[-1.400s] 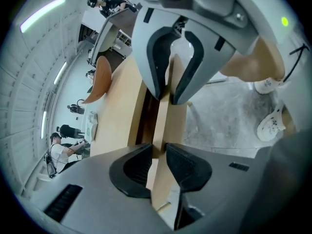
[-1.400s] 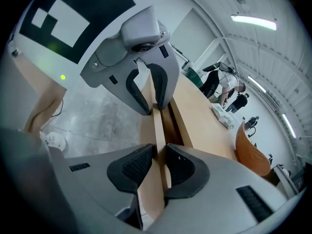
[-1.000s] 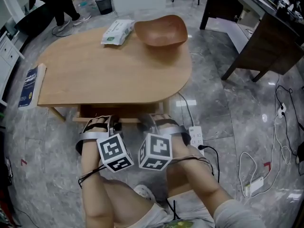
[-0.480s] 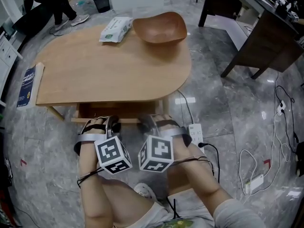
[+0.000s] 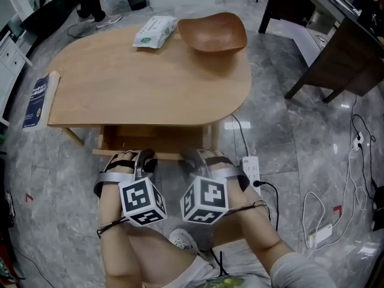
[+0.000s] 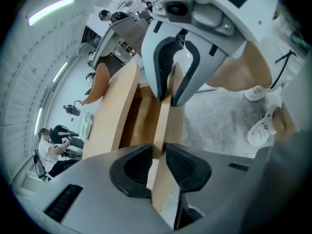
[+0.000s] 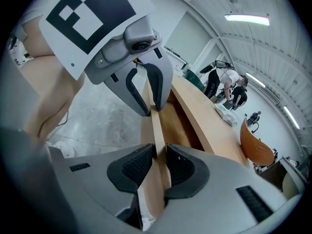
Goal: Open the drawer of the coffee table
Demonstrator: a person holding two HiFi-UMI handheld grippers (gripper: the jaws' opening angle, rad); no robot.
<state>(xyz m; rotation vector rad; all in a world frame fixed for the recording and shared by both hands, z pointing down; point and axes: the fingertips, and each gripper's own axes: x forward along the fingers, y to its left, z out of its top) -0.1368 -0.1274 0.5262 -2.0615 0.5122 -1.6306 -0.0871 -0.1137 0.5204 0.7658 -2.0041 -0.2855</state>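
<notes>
A light wooden coffee table (image 5: 150,83) has a shallow drawer (image 5: 153,138) drawn partly out from under its near edge. My left gripper (image 5: 144,158) and right gripper (image 5: 193,158) sit side by side on the drawer's front board, left and right of its middle. In the left gripper view the board (image 6: 165,116) runs between the pads of my left gripper (image 6: 158,162), which press on it. Further along, the right gripper (image 6: 173,77) clamps the same board. The right gripper view shows my right gripper (image 7: 160,165) shut on the board (image 7: 157,126), with the left gripper (image 7: 148,89) beyond.
On the tabletop stand a wooden bowl (image 5: 213,33) and a pack of wipes (image 5: 155,31) at the far side, and a book (image 5: 37,104) lies at its left end. A power strip (image 5: 249,170) and cables (image 5: 324,209) lie on the floor at right. A dark desk (image 5: 336,47) stands beyond.
The drawer's front board stands a little farther out from the table's edge than a second ago. Both grippers keep their hold on it.
</notes>
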